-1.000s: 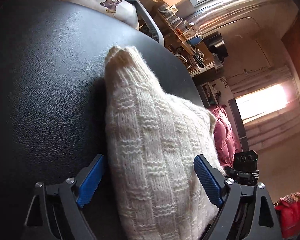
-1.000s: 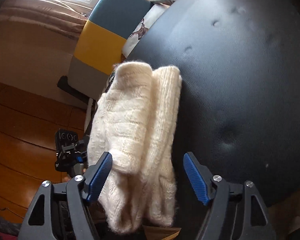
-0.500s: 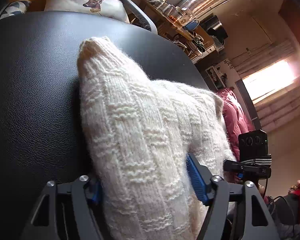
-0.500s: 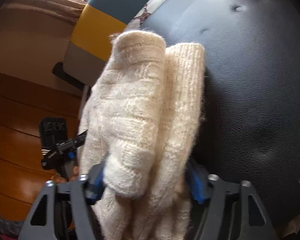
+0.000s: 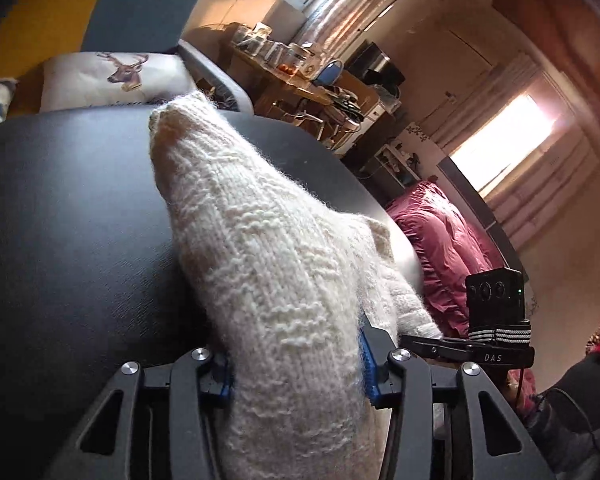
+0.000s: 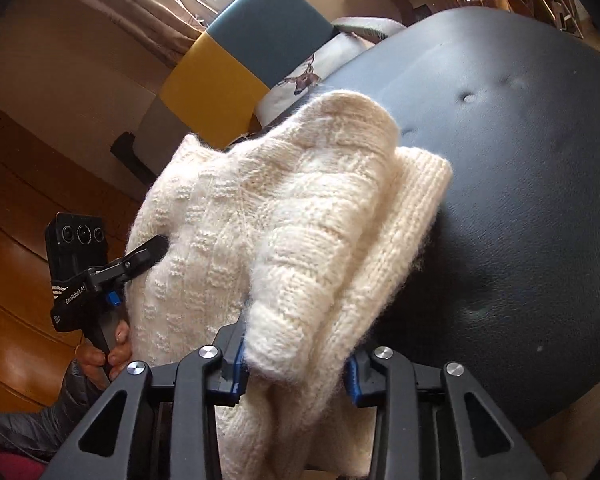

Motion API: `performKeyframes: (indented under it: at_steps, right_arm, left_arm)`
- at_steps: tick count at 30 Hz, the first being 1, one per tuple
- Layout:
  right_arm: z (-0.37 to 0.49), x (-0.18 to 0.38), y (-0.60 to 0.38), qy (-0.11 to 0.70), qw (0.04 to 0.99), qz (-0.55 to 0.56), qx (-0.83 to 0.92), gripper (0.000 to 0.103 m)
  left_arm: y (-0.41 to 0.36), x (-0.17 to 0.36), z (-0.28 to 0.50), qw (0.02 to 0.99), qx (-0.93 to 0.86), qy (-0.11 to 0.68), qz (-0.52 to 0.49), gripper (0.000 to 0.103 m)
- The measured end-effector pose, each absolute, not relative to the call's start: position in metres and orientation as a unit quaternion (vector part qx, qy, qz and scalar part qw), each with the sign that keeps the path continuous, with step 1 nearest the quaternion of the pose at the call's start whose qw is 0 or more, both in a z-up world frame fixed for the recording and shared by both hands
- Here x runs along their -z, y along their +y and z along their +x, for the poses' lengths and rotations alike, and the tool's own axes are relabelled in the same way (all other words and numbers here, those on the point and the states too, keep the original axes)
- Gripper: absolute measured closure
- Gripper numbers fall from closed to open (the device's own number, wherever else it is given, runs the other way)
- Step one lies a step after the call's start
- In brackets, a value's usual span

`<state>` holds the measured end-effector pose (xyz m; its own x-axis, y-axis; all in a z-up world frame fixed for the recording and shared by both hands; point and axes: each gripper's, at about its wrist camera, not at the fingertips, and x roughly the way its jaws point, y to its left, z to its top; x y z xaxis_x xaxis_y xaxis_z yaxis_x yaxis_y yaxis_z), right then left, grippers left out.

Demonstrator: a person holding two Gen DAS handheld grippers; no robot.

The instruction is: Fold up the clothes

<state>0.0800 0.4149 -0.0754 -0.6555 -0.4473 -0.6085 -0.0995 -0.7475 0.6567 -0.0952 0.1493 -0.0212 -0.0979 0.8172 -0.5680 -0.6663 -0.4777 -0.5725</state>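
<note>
Two grippers held one sweater (image 5: 268, 272), one at each end. The left gripper (image 5: 296, 372) was squeezed tight on the fluffy white knit, with its blue pads (image 5: 367, 368) pressed into the wool on both sides. The sweater was bunched up and stretched away from it over a big black leather seat (image 5: 72, 220). Its far tip pointed at a deer pillow (image 5: 116, 76). To the right sat a pink blanket (image 5: 440, 240), and past that a black camera (image 5: 494, 296) on the other tool.

In the right wrist view, a hand (image 6: 108, 350) at the far left gripped a black handle. Next came the sweater (image 6: 284, 220), folded in thick layers, lying on the edge of the seat (image 6: 500, 180) and hanging a bit off its left side. The right gripper (image 6: 296, 368) was clamped on the near end of the folds. Behind the sweater stood a chair (image 6: 236, 60) in yellow and blue.
</note>
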Motion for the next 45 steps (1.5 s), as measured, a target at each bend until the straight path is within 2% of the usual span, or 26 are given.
performKeyframes:
  at_steps: [9,12,16,17,19,24,28,32,35,38,42,45]
  right_arm:
    - [0.121,0.029,0.525,-0.349,-0.005,0.328,0.878,0.067]
    - [0.121,0.045,0.559,-0.356,-0.055,0.342,0.868,0.067]
    - [0.121,0.08,0.593,-0.378,-0.097,0.37,0.843,0.067]
    - [0.12,0.084,0.594,-0.386,-0.096,0.367,0.841,0.065]
    - [0.118,0.089,0.595,-0.4,-0.095,0.363,0.836,0.061]
    - [0.117,0.071,0.593,-0.397,-0.099,0.361,0.838,0.055]
    - [0.122,0.016,0.575,-0.281,-0.15,0.32,0.892,0.055]
    - [0.084,-0.016,0.555,-0.181,-0.137,0.301,0.926,0.055]
    - [0.05,0.007,0.56,-0.169,-0.127,0.351,0.912,0.055]
    - [0.051,0.057,0.575,-0.21,-0.123,0.409,0.88,0.057]
    - [0.08,0.075,0.585,-0.252,-0.122,0.355,0.892,0.059]
    - [0.078,0.074,0.578,-0.228,-0.14,0.352,0.897,0.059]
  left_arm:
    - [0.315,-0.026,-0.116,0.591,-0.692,-0.023,-0.413,0.056]
    - [0.373,-0.009,-0.127,0.587,-0.683,0.018,-0.435,0.056]
    - [0.428,0.043,-0.139,0.539,-0.678,0.083,-0.493,0.052]
    - [0.429,0.051,-0.144,0.531,-0.678,0.08,-0.502,0.051]
    - [0.425,0.06,-0.153,0.523,-0.674,0.055,-0.519,0.04]
    - [0.401,0.048,-0.154,0.504,-0.691,0.052,-0.514,0.036]
    - [0.392,0.022,-0.149,0.496,-0.728,0.054,-0.471,0.036]
    - [0.399,0.004,-0.141,0.502,-0.74,0.051,-0.445,0.035]
    - [0.419,0.009,-0.128,0.511,-0.732,0.067,-0.446,0.035]
    - [0.434,0.032,-0.118,0.5,-0.727,0.09,-0.462,0.035]
    - [0.439,0.052,-0.106,0.485,-0.739,0.11,-0.454,0.034]
    - [0.438,0.052,-0.1,0.473,-0.756,0.109,-0.439,0.033]
